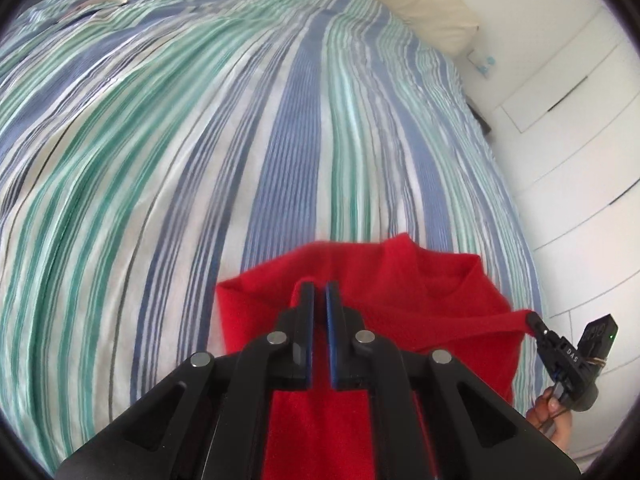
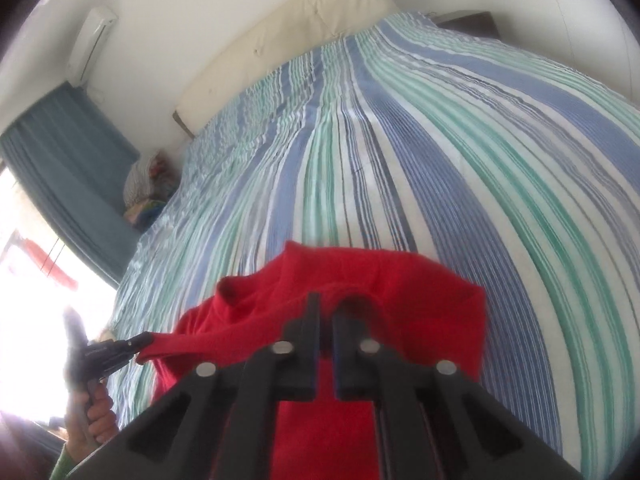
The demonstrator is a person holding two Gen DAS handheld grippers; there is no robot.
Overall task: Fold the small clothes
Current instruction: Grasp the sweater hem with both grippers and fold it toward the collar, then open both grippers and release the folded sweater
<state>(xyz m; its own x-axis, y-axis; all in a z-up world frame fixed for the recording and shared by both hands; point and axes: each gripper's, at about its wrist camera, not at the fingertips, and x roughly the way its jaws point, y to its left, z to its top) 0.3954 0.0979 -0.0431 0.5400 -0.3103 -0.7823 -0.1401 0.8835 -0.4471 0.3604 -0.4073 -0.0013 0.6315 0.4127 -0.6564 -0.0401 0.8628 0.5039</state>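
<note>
Holding the red garment [image 1: 384, 292] up over the striped bed cover [image 1: 200, 140], my left claw [image 1: 319, 292] and right claw [image 2: 326, 312] each pinched tight on its edge, I judge every fold remains undone.

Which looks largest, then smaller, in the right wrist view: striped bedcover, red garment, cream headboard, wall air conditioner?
1. Striped bedcover
2. Red garment, though nearness to the camera enlarges it
3. Cream headboard
4. Wall air conditioner
</note>
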